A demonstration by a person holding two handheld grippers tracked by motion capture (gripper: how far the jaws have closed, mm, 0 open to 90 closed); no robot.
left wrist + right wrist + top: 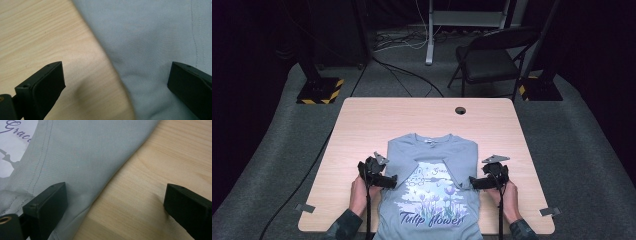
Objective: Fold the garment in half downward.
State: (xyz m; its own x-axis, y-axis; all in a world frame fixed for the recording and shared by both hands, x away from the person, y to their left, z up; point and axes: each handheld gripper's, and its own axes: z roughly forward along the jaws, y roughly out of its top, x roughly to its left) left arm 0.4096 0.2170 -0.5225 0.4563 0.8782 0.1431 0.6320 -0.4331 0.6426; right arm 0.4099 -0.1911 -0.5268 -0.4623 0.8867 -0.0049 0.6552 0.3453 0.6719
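A: High view: a grey T-shirt (432, 185) lies face up at the near middle of the table (362, 125), both sleeves folded in over the print. The left gripper (388, 181) sits at its nine o'clock edge and the right gripper (473, 183) at three o'clock. What is the risk?

B: Probably a lopsided fold. If one side bites less cloth than the other, the shirt could skew or a sleeve could slip back out.

A: Left gripper view?

B: The jaws stand wide apart and hold nothing. They straddle the shirt's edge (117, 72), one over bare wood at eight o'clock, the other over the cloth at four o'clock.

A: Right gripper view?

B: The same picture mirrored: jaws spread wide and empty, one over the cloth at eight o'clock, the other above the wood at four o'clock. Closing there might pinch only the top layer.
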